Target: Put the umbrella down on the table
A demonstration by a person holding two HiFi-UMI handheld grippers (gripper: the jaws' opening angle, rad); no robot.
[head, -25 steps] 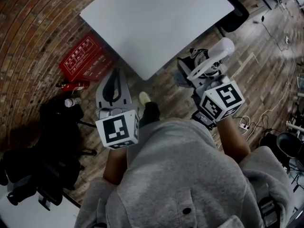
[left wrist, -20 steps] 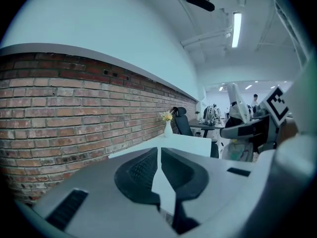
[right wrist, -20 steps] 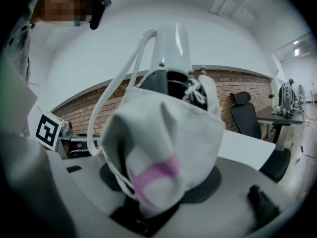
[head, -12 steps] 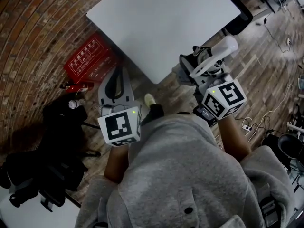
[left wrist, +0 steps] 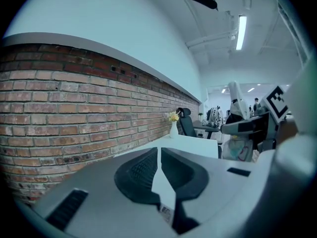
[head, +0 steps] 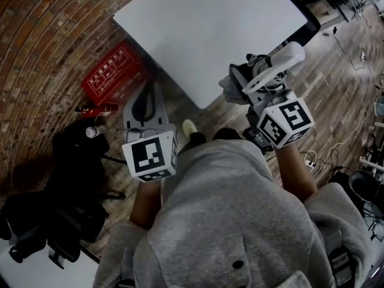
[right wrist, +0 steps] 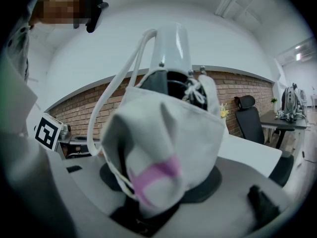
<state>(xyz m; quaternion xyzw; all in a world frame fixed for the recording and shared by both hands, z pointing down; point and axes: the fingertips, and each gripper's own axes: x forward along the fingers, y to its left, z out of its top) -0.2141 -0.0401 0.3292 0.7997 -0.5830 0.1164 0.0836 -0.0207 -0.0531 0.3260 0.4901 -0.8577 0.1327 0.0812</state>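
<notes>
My right gripper (right wrist: pixel 159 192) is clamped on the folded umbrella (right wrist: pixel 163 133): its jaws stand partly apart with the bunched pale fabric filling the space between them. A pink strap (right wrist: pixel 156 175) wraps the folds, a white cord loop (right wrist: pixel 111 108) hangs at the side, and the white handle (right wrist: pixel 173 43) points away from me and upward. My left gripper (left wrist: pixel 159 157) carries nothing; its dark pads are drawn together to a thin slit.

From the head view, both grippers are out in front of my grey sweatshirt (head: pixel 228 221), marker cubes towards me. The umbrella (head: pixel 273 71) is in the air in my right gripper (head: pixel 255 83), just beside the near corner of the white table (head: pixel 210 29), its handle reaching over the table's right edge. It is not lying on the table. My left gripper (head: pixel 149 87) points at the floor just left of that corner.

A vase of yellow flowers (left wrist: pixel 173 125) stands at the table's far end, with a black office chair (left wrist: pixel 187 123) behind it. A red box (head: pixel 111 74) sits by the brick wall (left wrist: pixel 74 98).
</notes>
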